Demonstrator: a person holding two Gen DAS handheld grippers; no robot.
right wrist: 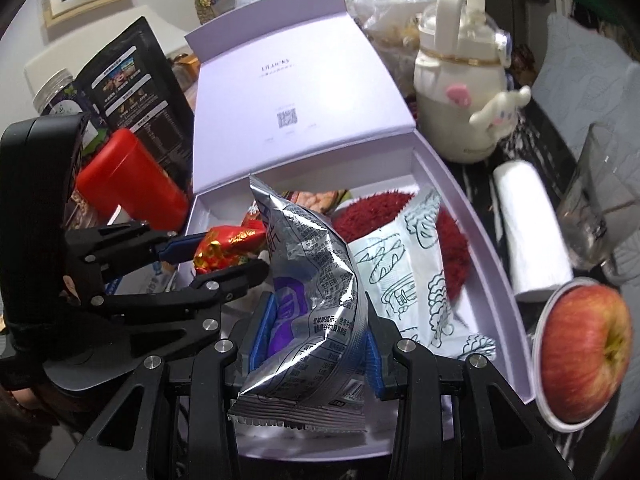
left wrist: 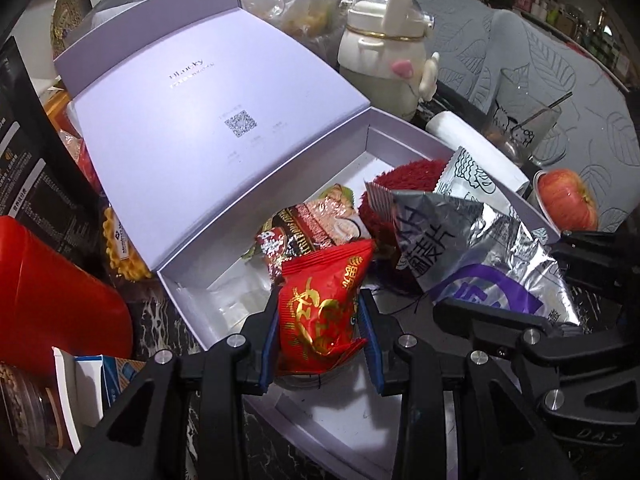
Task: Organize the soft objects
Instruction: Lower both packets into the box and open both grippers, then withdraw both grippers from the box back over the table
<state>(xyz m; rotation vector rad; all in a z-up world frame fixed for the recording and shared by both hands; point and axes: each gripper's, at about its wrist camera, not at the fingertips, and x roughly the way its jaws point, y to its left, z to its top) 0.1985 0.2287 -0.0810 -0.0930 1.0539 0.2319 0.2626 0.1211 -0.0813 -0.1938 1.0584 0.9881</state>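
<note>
Left gripper (left wrist: 322, 320): I see it clamped on the red packet (left wrist: 324, 308), lower centre.
Right gripper (right wrist: 316, 336): clamped on the silver bag (right wrist: 316, 280) (above the lilac box (right wrist: 472, 216)).

Box (left wrist: 404, 128) left end free; red pouf (right wrist: 372, 216), white packet (right wrist: 416, 264) block right.

Fuzzy pad (right wrist: 380, 216) in box (right wrist: 472, 216); apple (right wrist: 584, 352) right; bottle (right wrist: 460, 108) behind.

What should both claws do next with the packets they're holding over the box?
Probably lower a little more, then open. The left claw grips the red packet and the right claw the silver packet, both already above the open lilac box, which has bare floor near its front.
</note>
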